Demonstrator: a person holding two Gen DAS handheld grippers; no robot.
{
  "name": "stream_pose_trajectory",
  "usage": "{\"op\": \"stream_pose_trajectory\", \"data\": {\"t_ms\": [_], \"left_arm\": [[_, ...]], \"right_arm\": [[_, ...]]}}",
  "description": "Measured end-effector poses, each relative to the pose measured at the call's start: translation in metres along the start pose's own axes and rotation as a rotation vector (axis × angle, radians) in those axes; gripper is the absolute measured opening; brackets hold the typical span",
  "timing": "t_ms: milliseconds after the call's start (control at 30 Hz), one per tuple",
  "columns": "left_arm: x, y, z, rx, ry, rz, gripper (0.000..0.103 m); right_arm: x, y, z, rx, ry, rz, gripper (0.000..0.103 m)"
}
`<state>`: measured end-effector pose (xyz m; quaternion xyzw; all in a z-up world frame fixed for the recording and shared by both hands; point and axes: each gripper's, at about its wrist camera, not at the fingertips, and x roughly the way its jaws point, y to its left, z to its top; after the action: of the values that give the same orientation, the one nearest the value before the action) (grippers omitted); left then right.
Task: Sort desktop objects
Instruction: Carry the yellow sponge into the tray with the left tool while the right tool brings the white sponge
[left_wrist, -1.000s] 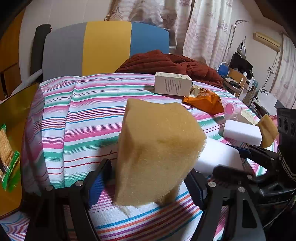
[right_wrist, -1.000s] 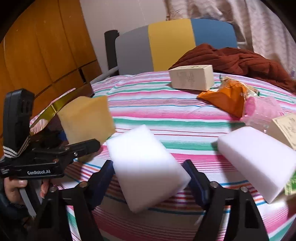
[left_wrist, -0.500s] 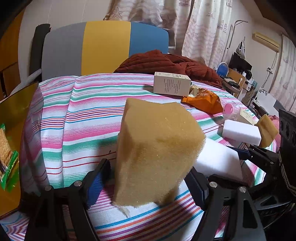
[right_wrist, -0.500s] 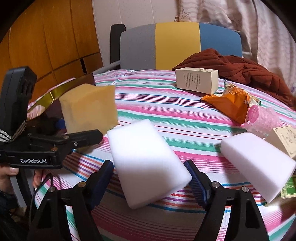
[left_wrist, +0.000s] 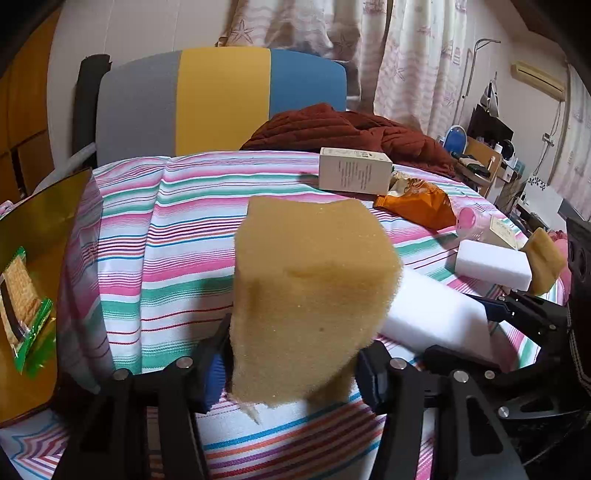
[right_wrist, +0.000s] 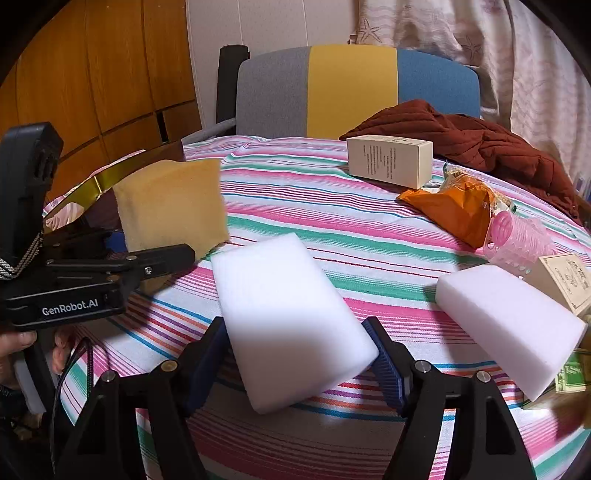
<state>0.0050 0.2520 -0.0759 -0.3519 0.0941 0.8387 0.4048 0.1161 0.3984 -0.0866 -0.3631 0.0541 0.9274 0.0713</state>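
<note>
Gripping a porous yellow sponge block, our left claw holds it above the striped cloth counter — our right claw clamps a smooth white foam brick. Starfish curtains hang behind.

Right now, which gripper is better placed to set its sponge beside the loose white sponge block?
Right, probably: its gripper holds a white sponge block, nearer the loose white sponge block than the left gripper.
</note>
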Motion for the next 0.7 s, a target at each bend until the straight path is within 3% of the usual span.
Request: {"op": "stream_pose_trajectory", "data": {"t_ms": [200, 400, 700], "left_arm": [[-0.016, 0.001, -0.001, -0.026, -0.027, -0.026, 0.056], [-0.059, 0.006, 0.005, -0.032, -0.109, -0.032, 0.056], [-0.114, 0.076, 0.007, -0.15, -0.173, 0.11, 0.057]], "right_arm": [[-0.003, 0.002, -0.001, 0.002, -0.016, -0.013, 0.071], [-0.011, 0.003, 0.002, 0.051, -0.034, 0.016, 0.07], [-0.023, 0.059, 0.064, 0.009, -0.1, 0.241, 0.07]]}}
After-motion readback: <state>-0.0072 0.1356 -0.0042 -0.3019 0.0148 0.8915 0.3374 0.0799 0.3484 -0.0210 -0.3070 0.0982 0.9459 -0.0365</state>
